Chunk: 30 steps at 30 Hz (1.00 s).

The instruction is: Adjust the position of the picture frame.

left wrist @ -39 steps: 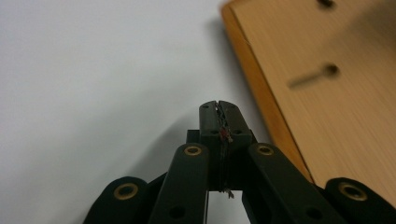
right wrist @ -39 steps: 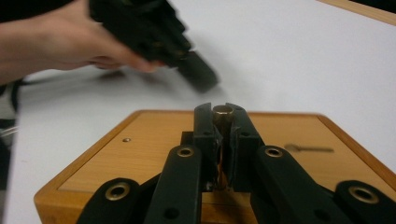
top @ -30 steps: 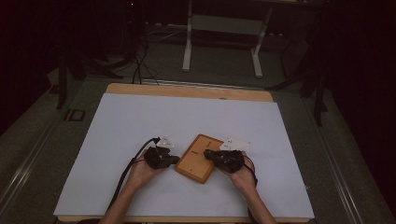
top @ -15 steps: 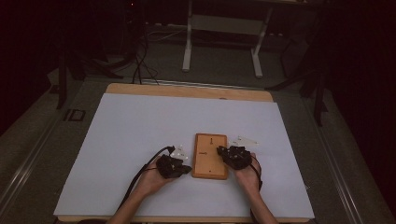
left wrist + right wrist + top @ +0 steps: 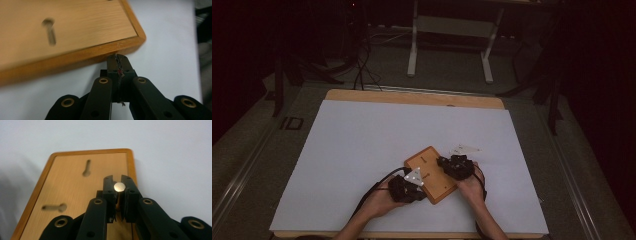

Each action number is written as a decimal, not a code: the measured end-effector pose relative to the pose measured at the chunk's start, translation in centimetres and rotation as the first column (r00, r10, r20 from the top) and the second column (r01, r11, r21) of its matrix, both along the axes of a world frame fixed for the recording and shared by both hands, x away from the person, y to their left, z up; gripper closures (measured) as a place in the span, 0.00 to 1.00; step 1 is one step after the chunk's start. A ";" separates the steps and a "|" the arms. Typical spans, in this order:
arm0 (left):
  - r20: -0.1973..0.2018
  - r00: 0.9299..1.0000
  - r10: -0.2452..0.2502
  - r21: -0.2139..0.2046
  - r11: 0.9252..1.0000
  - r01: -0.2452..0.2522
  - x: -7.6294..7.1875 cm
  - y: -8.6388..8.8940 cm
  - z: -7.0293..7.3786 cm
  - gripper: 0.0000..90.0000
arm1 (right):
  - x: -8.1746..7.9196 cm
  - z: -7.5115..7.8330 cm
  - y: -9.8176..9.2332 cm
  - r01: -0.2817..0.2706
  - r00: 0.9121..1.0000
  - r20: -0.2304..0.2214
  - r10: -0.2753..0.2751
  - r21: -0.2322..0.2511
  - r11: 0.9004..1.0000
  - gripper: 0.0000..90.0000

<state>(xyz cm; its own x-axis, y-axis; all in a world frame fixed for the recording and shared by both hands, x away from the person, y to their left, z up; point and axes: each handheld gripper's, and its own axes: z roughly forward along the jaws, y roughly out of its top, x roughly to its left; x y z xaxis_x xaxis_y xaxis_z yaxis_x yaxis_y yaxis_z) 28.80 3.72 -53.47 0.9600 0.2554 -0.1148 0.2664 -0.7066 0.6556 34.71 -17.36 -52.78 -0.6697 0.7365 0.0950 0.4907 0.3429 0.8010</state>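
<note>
A flat wooden board (image 5: 432, 172) with an orange rim lies tilted on the white table (image 5: 362, 145) near its front. Two keyhole slots (image 5: 86, 168) are cut into the board's face (image 5: 72, 192). My right gripper (image 5: 119, 182) hovers over the board's right side, shut on a small round-headed metal pin (image 5: 119, 187). In the high view the right gripper (image 5: 446, 163) reaches in from the board's right. My left gripper (image 5: 118, 59) is shut with nothing in it, its tips touching the board's rim (image 5: 120, 47) close to a corner. From above, the left gripper (image 5: 421, 189) sits at the board's near-left corner.
The table's bare wooden strip (image 5: 412, 97) runs along the far side. Beyond it stands a white metal frame (image 5: 449, 25), and cables (image 5: 359, 65) trail over the dark floor. White surface spreads wide to the left and behind the board.
The board has turned counterclockwise, from square to the table to tilted with its far end to the left. Both hands shifted with it, the left gripper ending at the near corner.
</note>
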 end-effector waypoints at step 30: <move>0.031 0.995 0.098 -0.135 0.986 -0.093 0.4 3.1 2.3 0.93 | -1.7 2.4 -0.1 -0.156 0.985 0.079 0.155 0.008 0.988 0.69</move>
